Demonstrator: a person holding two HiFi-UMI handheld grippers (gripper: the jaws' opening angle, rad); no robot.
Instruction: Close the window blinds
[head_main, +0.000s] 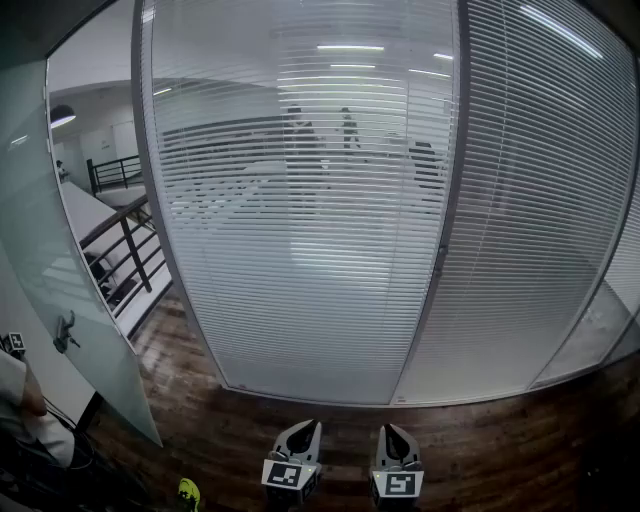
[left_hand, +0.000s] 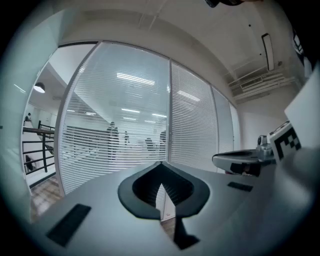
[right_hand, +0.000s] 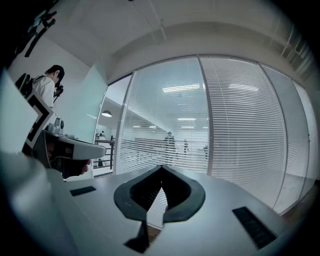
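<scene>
Head view: blinds (head_main: 300, 250) fill centre frame, slats half-open and see-through; left gripper (head_main: 303, 432) and right gripper (head_main: 393, 434) closed, empty, bottom centre.

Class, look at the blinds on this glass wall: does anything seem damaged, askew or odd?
Nothing looks damaged, askew or spilled. One mismatch: the middle blind lets the people beyond show through, while the right blind looks nearly opaque. Both hang level.

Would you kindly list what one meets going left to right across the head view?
Frosted glass door panel, black metal railing, wide white slatted blind, grey vertical frame post, second white slatted blind.
</scene>
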